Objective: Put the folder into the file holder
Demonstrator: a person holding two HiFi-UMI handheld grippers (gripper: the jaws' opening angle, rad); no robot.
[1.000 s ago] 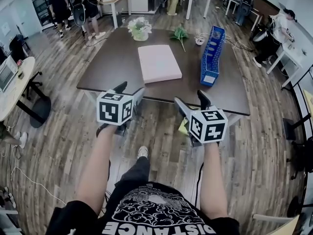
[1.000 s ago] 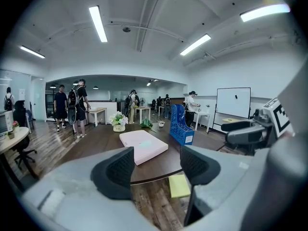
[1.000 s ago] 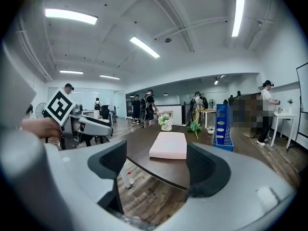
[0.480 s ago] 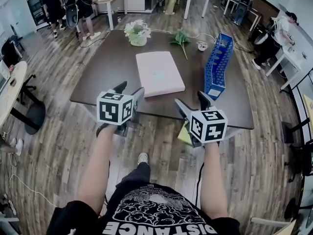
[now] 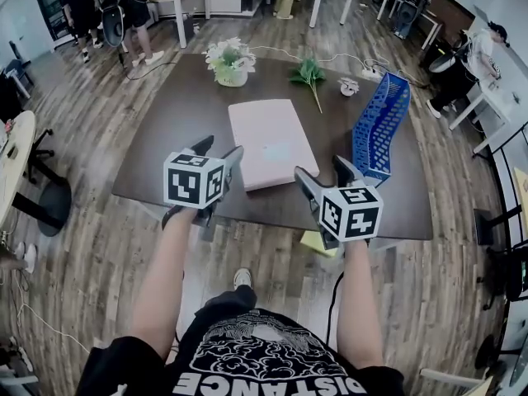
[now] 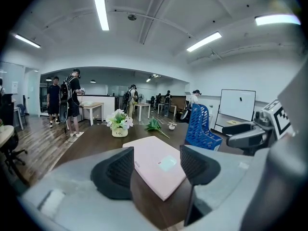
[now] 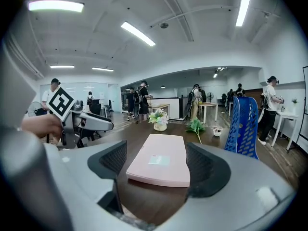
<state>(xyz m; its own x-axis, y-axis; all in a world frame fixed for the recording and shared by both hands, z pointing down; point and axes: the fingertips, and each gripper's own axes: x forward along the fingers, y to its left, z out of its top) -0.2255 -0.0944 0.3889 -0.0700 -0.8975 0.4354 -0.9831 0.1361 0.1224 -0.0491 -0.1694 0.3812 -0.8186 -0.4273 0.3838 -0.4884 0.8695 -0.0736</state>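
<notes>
Head view puts the pink folder (image 5: 271,143) flat on the dark bench (image 5: 181,122), straight ahead of both tools and in the gap between them. Its long axis runs away from the person, and a short edge faces the bench's near side. The left tool (image 5: 219,151) hangs just short of that edge's left corner and the right tool (image 5: 322,169) just short of its right corner, so neither is clearly the nearer. Both stand with their jaws spread. In each gripper view the folder shows beyond the pads rather than pinched by them, and neither tool touches it yet.

The blue file holder (image 5: 379,130) stands upright on the bench to the right of the folder, apart from it, with its long axis roughly parallel. That puts it on the right tool's side. I judge the coming move to be a reach forward onto the near short edge. The folder would then have to be raised on edge and carried rightward into the holder.
</notes>
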